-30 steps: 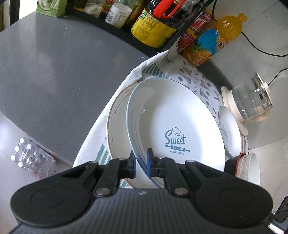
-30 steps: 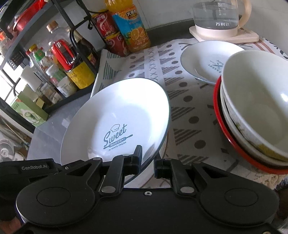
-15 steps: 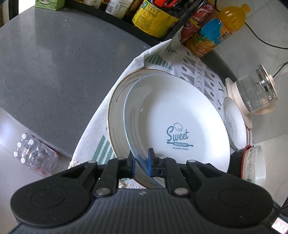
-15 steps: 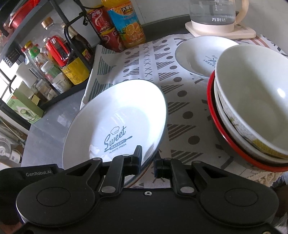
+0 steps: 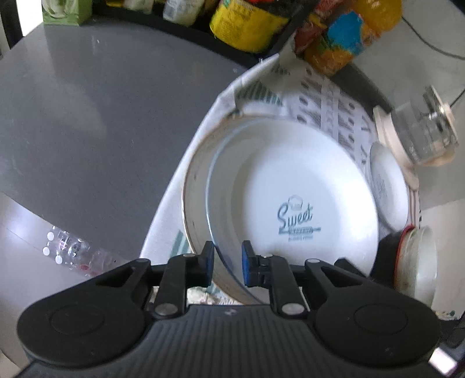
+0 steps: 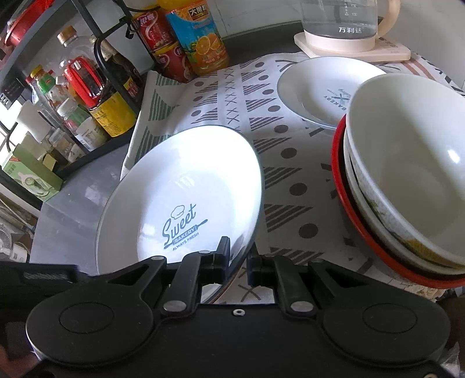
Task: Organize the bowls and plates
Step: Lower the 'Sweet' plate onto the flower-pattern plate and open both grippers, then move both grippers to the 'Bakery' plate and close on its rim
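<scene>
A white plate printed "Sweet Bakery" (image 5: 290, 186) rests inside a larger gold-rimmed plate (image 5: 194, 186) on the patterned cloth. My left gripper (image 5: 227, 260) straddles the near rim of the white plate. Its jaws are opening, and there is a gap between the blue pads and the rim. In the right wrist view the same white plate (image 6: 186, 180) is seen from its other side, with my right gripper (image 6: 238, 258) shut on its rim. A smaller white plate (image 6: 316, 87) lies further back. To the right, stacked bowls (image 6: 407, 174) stand in a red-rimmed dish.
A glass kettle (image 6: 348, 26) on its base stands at the back. Juice bottle (image 6: 200, 37), cans and a black rack of sauce bottles (image 6: 87, 87) line the back left. Bare grey counter (image 5: 87, 116) lies left of the cloth (image 6: 232, 96).
The white plate has settled lower and more centrally into the gold-rimmed plate. My left gripper's jaws have spread apart from its rim. The right gripper keeps its hold.
</scene>
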`<state>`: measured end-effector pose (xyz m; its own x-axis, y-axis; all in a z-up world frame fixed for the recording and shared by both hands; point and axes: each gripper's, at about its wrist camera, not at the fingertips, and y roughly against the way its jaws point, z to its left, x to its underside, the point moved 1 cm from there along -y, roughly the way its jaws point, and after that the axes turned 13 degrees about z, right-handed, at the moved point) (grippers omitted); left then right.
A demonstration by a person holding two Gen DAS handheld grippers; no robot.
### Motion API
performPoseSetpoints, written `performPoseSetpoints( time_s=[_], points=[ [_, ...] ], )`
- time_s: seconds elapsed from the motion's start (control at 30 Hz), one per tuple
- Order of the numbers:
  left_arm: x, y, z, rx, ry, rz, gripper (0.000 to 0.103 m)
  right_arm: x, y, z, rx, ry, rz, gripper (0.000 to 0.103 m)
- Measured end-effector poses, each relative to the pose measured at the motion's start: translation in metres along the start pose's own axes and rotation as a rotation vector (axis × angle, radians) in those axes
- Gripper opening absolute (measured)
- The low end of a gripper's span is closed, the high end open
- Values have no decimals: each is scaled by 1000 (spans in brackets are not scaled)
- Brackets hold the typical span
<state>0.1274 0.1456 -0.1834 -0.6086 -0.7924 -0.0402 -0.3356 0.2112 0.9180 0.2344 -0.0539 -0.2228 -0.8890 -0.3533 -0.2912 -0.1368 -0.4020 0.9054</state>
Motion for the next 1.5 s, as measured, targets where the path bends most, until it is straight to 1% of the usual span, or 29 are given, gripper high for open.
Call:
performPoseSetpoints(
  time_s=[0.03, 0.1, 0.33, 0.4, 0.5, 0.6, 0.73, 0.83, 0.97, 1.03, 1.07, 1.1, 1.17, 1.23, 1.27, 1.33, 1.4, 1.47, 1.5],
  points=[
    [-2, 4, 1, -1, 1, -14, 22, -1, 0, -1, 1, -1, 0, 11],
    [-5, 10, 4, -20, -1, -47, 25, -2, -2, -2, 1, -6, 2, 11],
    [-19, 9, 18, -81, 44, -73, 27, -5, -7, -5, -5, -20, 18, 12],
    [-21, 6, 22, -57, 58, -66, 27, -6, -9, -6, -9, -23, 26, 13],
    [-25, 1, 25, -43, 78, -58, 27, -7, -13, -6, -15, -20, 41, 14],
    [-26, -1, 27, -63, 91, -59, 27, -9, -18, -6, -18, -16, 63, 16],
    [-29, -1, 27, -62, 110, -70, 26, -12, -20, -3, -14, 8, 78, 19],
    [-30, 3, 24, -71, 108, -84, 26, -16, -16, -3, -12, 18, 69, 20],
    [-32, 11, 19, -83, 84, -101, 27, -22, -7, -6, -28, 15, 44, 35],
    [-34, 16, 15, -84, 64, -113, 28, -25, 0, -4, -41, 35, 22, 44],
    [-35, 18, 14, -88, 60, -114, 29, -26, 3, -3, -41, 47, 11, 52],
    [-36, 19, 13, -90, 57, -114, 33, -27, 6, -2, -39, 61, -2, 57],
    [-37, 20, 10, -97, 53, -115, 39, -29, 10, 0, -52, 87, -15, 60],
    [-40, 22, 5, -109, 37, -127, 50, -32, 11, 2, -60, 102, -19, 65],
    [-41, 23, 2, -112, 24, -135, 52, -34, 12, 4, -60, 111, -17, 68],
    [-42, 25, -4, -108, -2, -145, 59, -35, 14, 9, -57, 141, -22, 75],
    [-43, 27, -9, -103, -22, -149, 64, -36, 17, 13, -63, 161, -36, 84],
    [-45, 30, -12, -108, -35, -158, 69, -37, 21, 14, -64, 165, -51, 89],
    [-46, 31, -13, -111, -39, -165, 72, -38, 22, 15, -64, 162, -57, 89]
  ],
)
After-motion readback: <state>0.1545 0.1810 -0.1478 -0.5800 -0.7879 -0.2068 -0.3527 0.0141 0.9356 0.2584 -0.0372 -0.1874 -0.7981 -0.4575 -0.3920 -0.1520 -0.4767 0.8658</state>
